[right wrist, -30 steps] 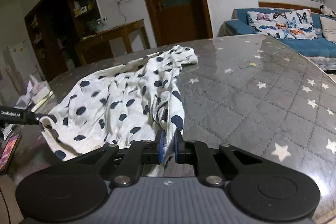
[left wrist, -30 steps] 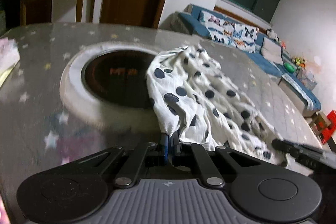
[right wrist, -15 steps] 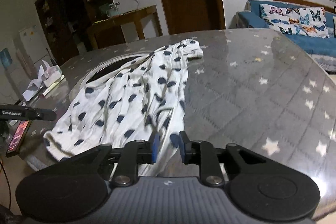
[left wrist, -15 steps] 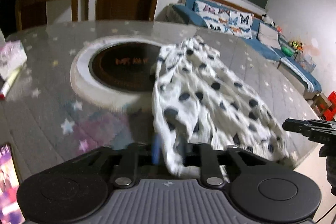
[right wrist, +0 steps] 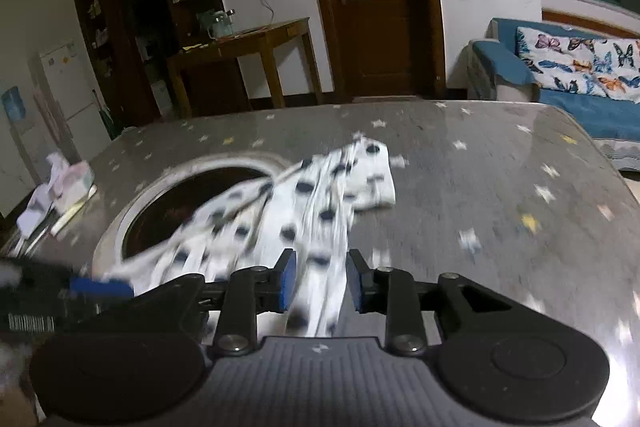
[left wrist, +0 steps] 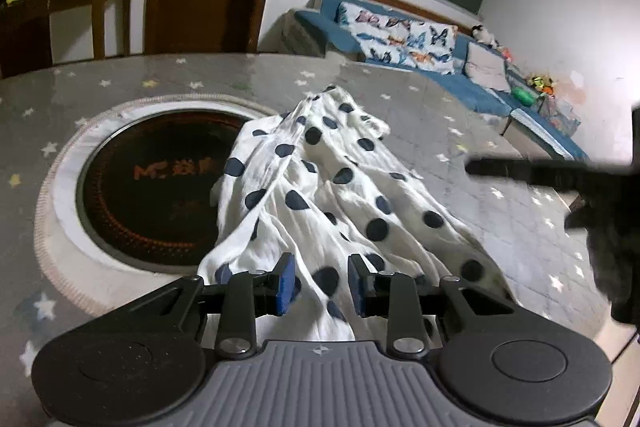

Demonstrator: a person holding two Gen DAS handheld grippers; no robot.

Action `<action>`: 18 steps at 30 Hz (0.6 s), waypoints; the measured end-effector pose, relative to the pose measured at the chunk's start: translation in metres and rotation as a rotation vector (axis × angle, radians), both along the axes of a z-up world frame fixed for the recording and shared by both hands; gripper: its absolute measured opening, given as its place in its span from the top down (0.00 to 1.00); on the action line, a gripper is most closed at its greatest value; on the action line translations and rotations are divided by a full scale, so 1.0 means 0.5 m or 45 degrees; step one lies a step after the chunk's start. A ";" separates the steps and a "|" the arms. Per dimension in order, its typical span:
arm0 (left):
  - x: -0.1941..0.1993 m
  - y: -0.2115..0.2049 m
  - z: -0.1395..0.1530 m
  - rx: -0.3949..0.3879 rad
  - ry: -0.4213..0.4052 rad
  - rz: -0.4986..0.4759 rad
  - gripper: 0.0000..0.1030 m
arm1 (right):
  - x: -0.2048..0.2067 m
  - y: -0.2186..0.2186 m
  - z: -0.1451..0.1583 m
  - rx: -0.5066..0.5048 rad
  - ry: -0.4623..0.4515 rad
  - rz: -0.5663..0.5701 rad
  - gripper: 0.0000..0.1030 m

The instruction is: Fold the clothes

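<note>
Polka-dot garment (left wrist: 320,187): rumpled in long ridges on the star-patterned table (left wrist: 440,99), far end near the middle of the top, one side lapping over the round inset burner (left wrist: 152,187), near end running toward both tools. Left gripper (left wrist: 320,281): jaws apart, having just been opening, a fold of cloth loose between the pads with neither pad pressing on it. Right gripper (right wrist: 320,283): the same, jaws having just been opening, a strip of the near hem between them and nothing pinched. Looks like a let-go after a pull, with flattening and the first fold not yet done. Main hazard: cloth catching on a pad while backing away, dragging the hem along and bunching it again. Also likely: near end slipping off the table's near edge, given the glossy top and the light fabric. Further risk in closing again on a ridge rather than a single layer, so locking creases into the fold. Right view heavily blurred, so hem position there only roughly readable.
</note>
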State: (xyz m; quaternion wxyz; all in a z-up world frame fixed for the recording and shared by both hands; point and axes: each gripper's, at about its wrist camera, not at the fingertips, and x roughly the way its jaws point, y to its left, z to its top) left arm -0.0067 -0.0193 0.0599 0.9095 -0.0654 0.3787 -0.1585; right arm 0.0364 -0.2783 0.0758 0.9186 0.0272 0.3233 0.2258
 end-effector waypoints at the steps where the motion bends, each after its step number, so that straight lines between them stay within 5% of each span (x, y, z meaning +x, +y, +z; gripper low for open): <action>1: 0.012 0.000 -0.003 -0.015 0.008 0.004 0.71 | 0.035 0.005 0.000 0.009 0.017 -0.002 0.73; 10: 0.097 -0.002 -0.022 -0.010 0.030 0.051 0.70 | 0.268 0.081 -0.028 -0.002 0.100 0.030 0.73; 18: 0.130 0.032 -0.023 -0.007 0.018 0.162 0.70 | 0.358 0.128 -0.086 -0.040 0.180 0.013 0.75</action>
